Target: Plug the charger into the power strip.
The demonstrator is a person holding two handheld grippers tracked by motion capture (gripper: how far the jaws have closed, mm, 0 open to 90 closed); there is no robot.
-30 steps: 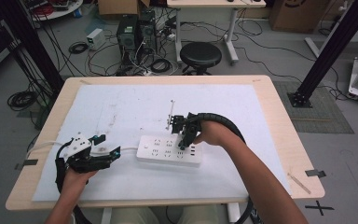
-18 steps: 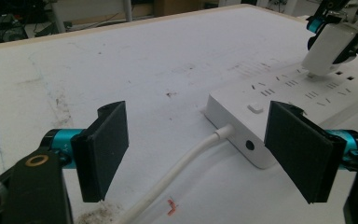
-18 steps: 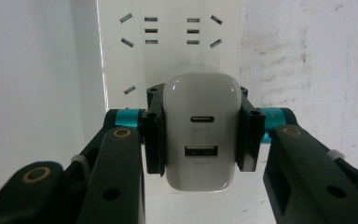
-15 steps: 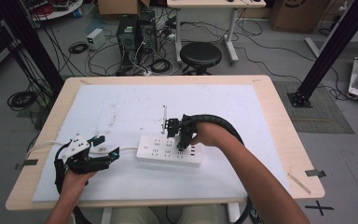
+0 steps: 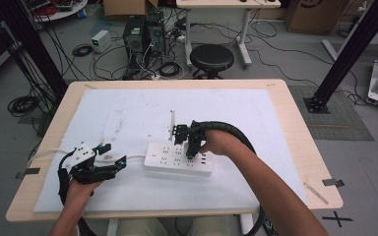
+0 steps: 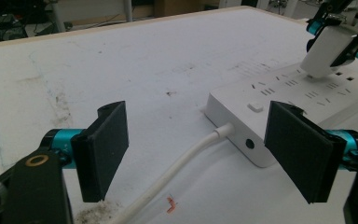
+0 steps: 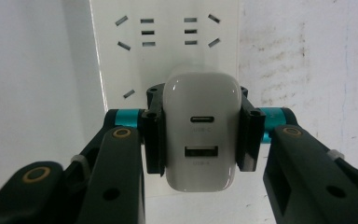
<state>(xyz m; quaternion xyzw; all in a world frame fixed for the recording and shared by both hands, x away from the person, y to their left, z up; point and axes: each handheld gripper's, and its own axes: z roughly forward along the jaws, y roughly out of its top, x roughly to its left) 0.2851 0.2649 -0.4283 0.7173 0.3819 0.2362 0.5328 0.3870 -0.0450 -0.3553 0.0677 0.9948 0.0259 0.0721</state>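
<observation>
Since 1 s ago the right gripper (image 5: 189,141) w/ its white charger (image 7: 201,135) has slid left along the white power strip (image 5: 167,160); the left gripper (image 5: 109,158) hasn't moved. Right jaws are squeezed tight on both sides of the charger, just above the strip's holes. Can't tell if it's plugged in. Left jaws are spread wide w/ nothing in them, by the strip's end where the white cord (image 6: 168,177) comes out, on the white mat (image 5: 128,113).
</observation>
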